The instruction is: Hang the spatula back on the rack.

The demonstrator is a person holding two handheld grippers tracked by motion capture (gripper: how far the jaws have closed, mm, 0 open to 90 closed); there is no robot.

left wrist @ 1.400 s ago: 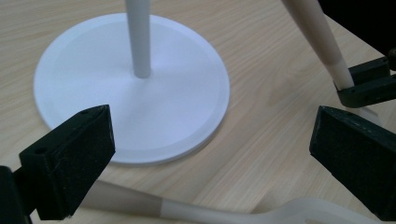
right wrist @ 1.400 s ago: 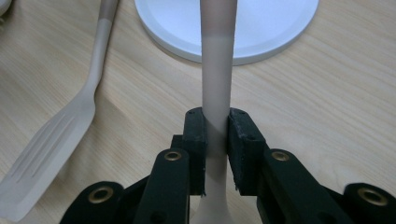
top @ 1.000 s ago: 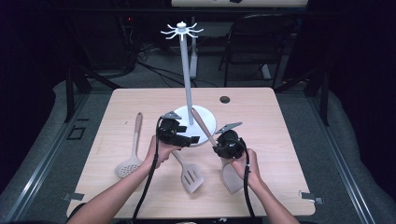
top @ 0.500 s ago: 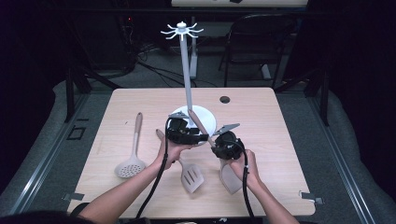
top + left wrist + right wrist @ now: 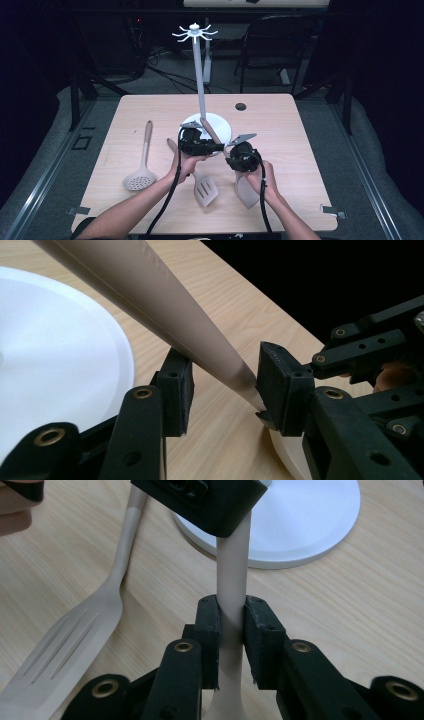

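My right gripper is shut on the beige handle of a spatula, whose flat head lies by the right hand. The handle slants up and left, its far end over the white round base of a hook stand. My left gripper reaches in from the left, its jaws on either side of the same handle. They have just been closing. A narrow gap still shows beside the left pad, so the pads do not clamp it.
A slotted turner lies between the forearms, and its blade lies left of the held handle. A perforated skimmer rests at the table's left. The stand's pole rises to a ring of hooks. A cable hole sits behind the base.
My left gripper has shifted slightly right, onto the handle that the right gripper holds, and its jaws have narrowed around it. The right hand and the spatula have stayed put.
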